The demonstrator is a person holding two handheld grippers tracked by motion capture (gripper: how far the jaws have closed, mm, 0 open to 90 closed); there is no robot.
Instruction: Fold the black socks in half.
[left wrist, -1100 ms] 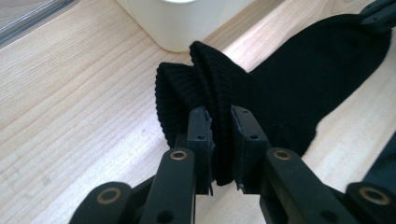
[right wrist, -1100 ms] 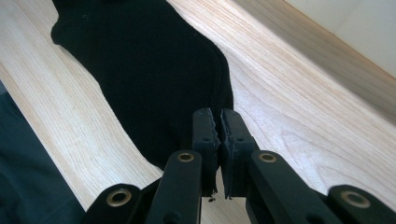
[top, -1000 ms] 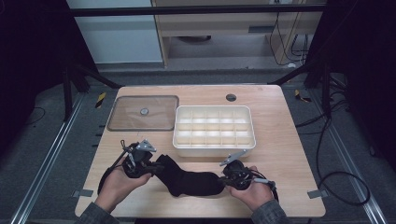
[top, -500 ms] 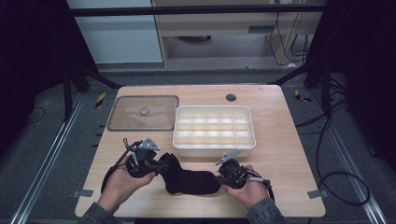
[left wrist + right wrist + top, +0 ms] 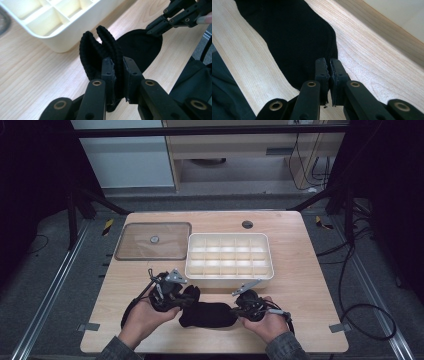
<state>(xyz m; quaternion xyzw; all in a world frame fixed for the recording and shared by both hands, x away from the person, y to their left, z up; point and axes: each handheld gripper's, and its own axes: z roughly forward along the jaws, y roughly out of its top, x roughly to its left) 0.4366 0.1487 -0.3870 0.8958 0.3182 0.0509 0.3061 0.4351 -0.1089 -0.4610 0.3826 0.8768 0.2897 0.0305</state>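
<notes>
Black knitted sock lies on the light wooden table, pinched at both ends. Left gripper clamps the ribbed cuff and has carried it toward the right gripper, which pinches the toe; a fold is forming.

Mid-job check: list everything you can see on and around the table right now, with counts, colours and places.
Table: one, light wood, centre.
Divided tray: one, cream, mid-table.
Clear lid: one, see-through with a small knob, left of the tray.
Sock: one, black, near edge, between both grippers.
Tape pieces: two, grey, at the near corners.
Left gripper: black, fingers clamped on the ribbed cuff.
Right gripper: black, fingers shut on the sock's other end.
Hands: two, at the near edge.
</notes>
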